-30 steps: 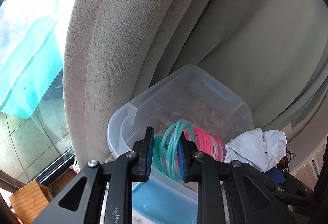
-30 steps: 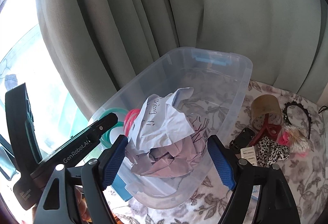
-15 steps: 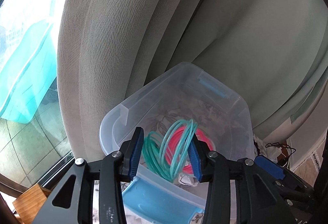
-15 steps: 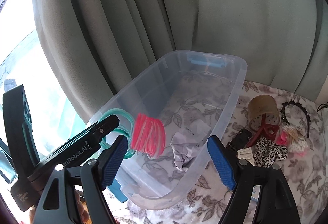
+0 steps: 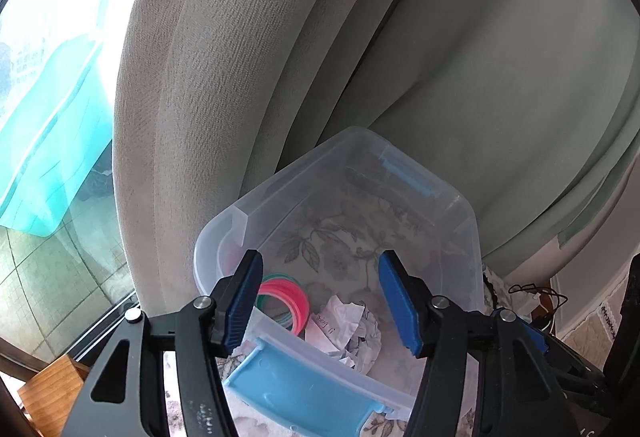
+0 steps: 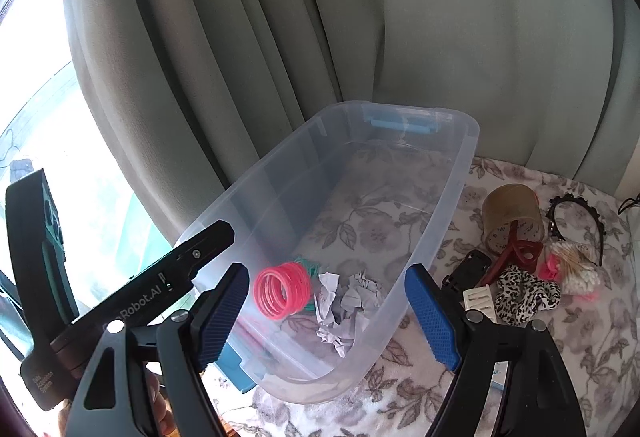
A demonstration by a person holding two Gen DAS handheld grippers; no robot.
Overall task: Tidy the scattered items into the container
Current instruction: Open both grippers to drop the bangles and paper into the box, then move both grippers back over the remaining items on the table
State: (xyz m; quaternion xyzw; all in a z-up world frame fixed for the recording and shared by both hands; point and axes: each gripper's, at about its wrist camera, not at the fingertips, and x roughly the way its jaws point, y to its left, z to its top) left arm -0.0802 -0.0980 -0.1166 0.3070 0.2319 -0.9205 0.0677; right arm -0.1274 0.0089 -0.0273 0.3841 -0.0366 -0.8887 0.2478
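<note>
Left claw [image 5: 320,301] wide, nothing between its blue pads, at lower centre of the left wrist frame over the near end of the clear container [image 6: 452,197]. Right claw [image 6: 326,315] also wide and empty, lower centre of its frame. Inside the container: pink bangles [image 6: 283,290] beside crumpled paper [image 6: 348,307]; other items, including a leopard scrunchie [image 6: 524,297], lie at right on the floral desk [image 6: 580,329].
</note>
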